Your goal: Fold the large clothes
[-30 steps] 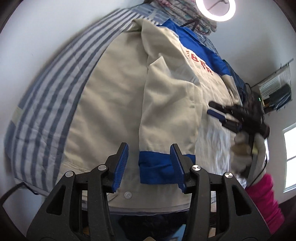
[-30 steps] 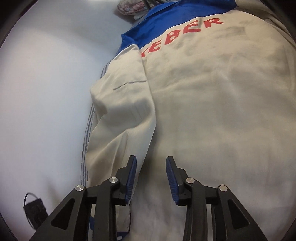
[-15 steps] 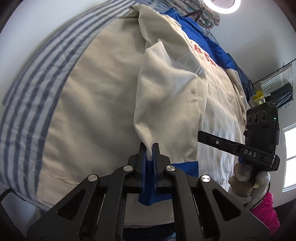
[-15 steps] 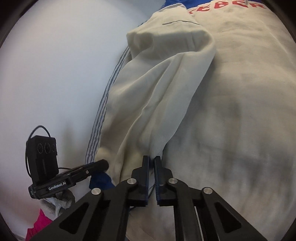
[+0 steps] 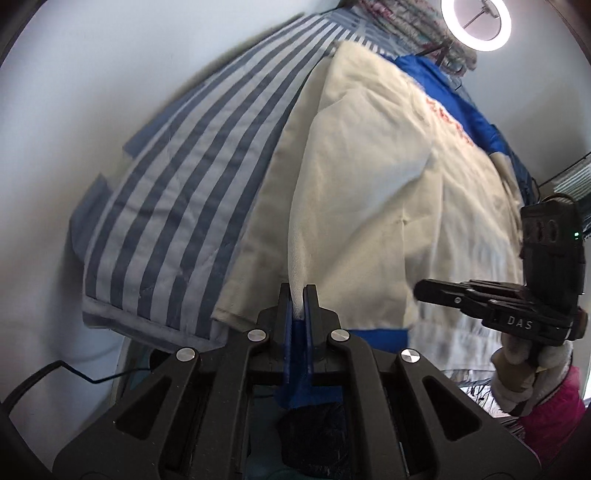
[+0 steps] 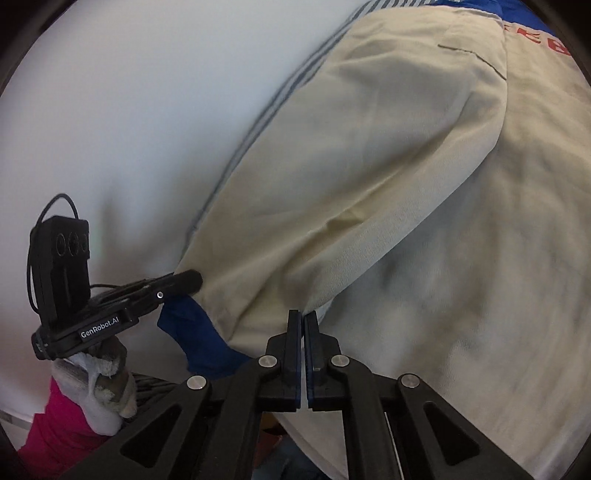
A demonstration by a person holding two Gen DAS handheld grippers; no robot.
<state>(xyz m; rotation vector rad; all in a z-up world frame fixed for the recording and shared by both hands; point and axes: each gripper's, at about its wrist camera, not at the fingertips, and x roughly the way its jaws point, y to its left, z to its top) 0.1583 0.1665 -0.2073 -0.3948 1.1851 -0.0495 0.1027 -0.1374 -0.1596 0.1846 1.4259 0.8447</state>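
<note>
At six o'clock in the left wrist view, our left gripper (image 5: 297,295) is clenched on the sleeve (image 5: 354,221) of a cream work jacket (image 5: 461,206), its pads pinching the cloth beside the blue cuff (image 5: 376,328). At six o'clock in the right wrist view, our right gripper (image 6: 303,321) is clenched on the sleeve's other edge. We hold it at two points, probably so that it stays spread and flat while we fold it over the jacket's body. At three o'clock in the left view the gloved hand (image 5: 524,373) carrying the right gripper shows, with a pink sleeve cuff (image 5: 554,417) below. The jacket lies back-up, its red lettering (image 5: 447,122) toward one o'clock. Beyond, from nine to twelve o'clock, a striped blue sheet (image 5: 177,206) lies under the jacket. At the far top glows a ring light (image 5: 476,22).
</note>
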